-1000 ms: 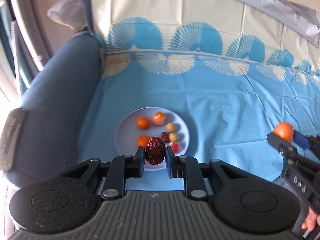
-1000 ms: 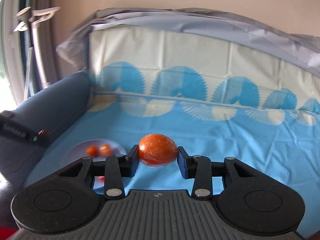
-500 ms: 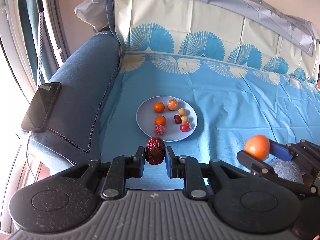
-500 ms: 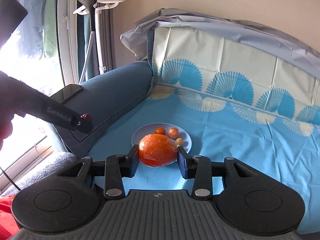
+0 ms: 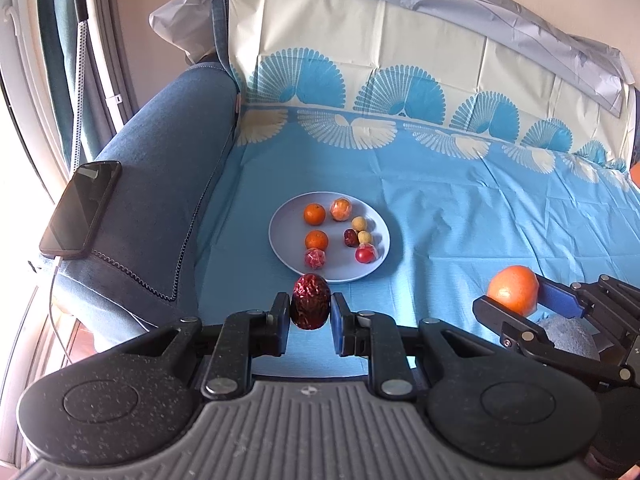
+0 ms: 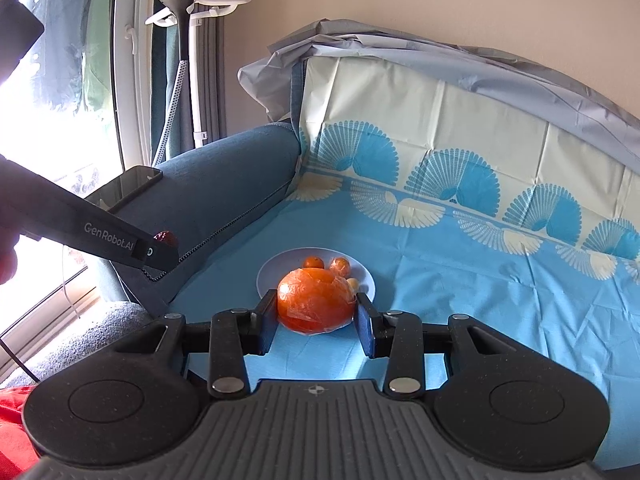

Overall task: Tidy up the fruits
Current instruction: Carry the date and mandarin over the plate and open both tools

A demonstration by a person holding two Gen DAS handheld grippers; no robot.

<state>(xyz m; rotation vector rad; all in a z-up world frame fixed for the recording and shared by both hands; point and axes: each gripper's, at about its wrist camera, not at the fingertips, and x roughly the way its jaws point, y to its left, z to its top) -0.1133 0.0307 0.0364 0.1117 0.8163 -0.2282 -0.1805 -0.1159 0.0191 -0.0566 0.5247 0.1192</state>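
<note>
Left wrist view. The left gripper (image 5: pixel 311 316) is closed on a dark red wrinkled date (image 5: pixel 311 307), pinched at its sides between the two pads, so the fruit stands upright and clear of the cloth. The gripper hangs near the front edge of the blue tablecloth (image 5: pixel 460 208), just short of the plate (image 5: pixel 288 232). The plate lies on the cloth beside the sofa armrest (image 5: pixel 168 168) and already carries several small fruits: three orange ones, two pale ones, a second dark date, and two red ones. Judgement: the plate serves as the collection point, and bare surface at its left side leaves room for the date. At the right edge, the right gripper (image 5: pixel 516 300) appears side-on, clamped on a wrapped orange (image 5: pixel 514 290). A phone (image 5: pixel 82 208) rests on the armrest, well apart from the work.

Right wrist view. The right gripper (image 6: pixel 316 322) has its jaws held fairly wide, set by the width of the wrapped orange (image 6: pixel 316 302) they grip at its widest part. The film wrap is glossy; a grip across the middle probably limits slip. The orange is held in the air in line with the plate (image 6: pixel 268 276), which lies beyond it. The left gripper (image 6: pixel 158 250) enters from the left with the date (image 6: pixel 165 237) at its tip. Judgement: both fruits are positioned for delivery to the plate.
</note>
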